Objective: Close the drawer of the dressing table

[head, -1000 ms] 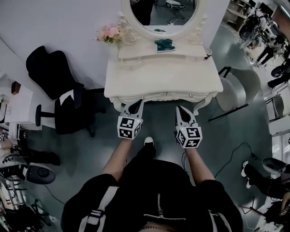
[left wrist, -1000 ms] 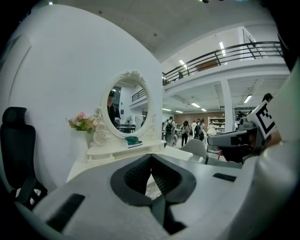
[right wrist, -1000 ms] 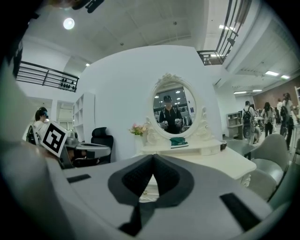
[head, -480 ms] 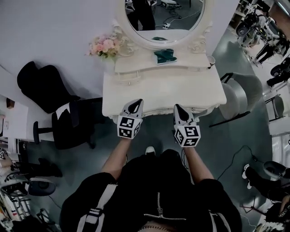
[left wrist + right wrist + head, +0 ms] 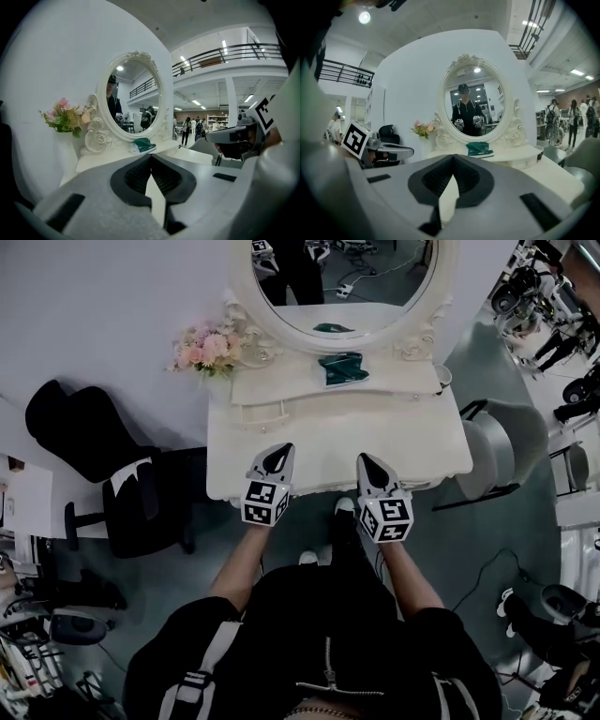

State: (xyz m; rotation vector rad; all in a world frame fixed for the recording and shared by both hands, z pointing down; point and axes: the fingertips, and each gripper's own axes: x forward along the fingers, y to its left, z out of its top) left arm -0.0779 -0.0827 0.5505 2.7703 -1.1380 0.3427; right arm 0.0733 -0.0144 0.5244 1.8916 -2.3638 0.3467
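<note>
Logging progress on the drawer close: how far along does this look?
Likely done: in the head view no drawer sticks out of the dressing table, though its front face is hidden under the top. In hand: left gripper and right gripper, both shut and empty, tips over the top's front edge. Left: confirm the drawer is flush, then back off.

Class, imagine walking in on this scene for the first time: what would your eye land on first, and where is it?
The white dressing table with its big oval mirror fills the top middle of the head view, pink flowers at the mirror's left. Just below, the left gripper and right gripper, both shut, point side by side over the table's front edge.
</note>
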